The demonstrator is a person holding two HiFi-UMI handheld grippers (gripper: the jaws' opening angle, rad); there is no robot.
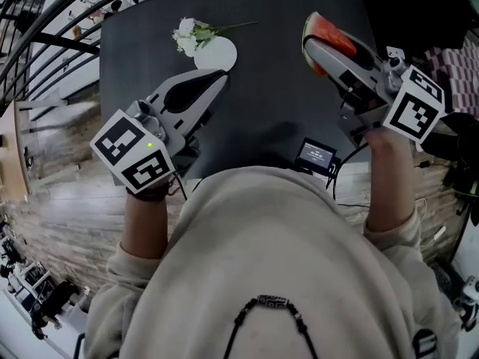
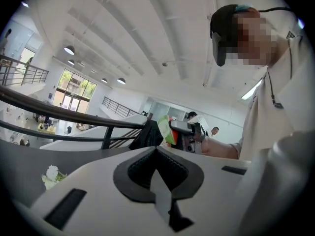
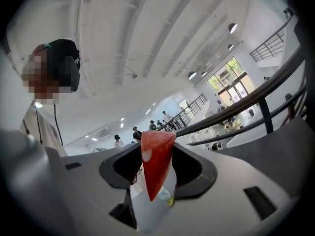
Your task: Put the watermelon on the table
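The right gripper (image 1: 318,51) gripped the red, green-rinded watermelon wedge (image 1: 334,36), apparently held above the dark matte table (image 1: 277,103); the left gripper (image 1: 219,78) was closed and empty; the carry seemed nearly done; lowering and release were left.

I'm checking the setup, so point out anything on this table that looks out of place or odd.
Nothing is spilled or broken. The flowers lie on their side at the far edge of the table, blossoms against a white disc. The watermelon slice is pinched in the right gripper, above it.
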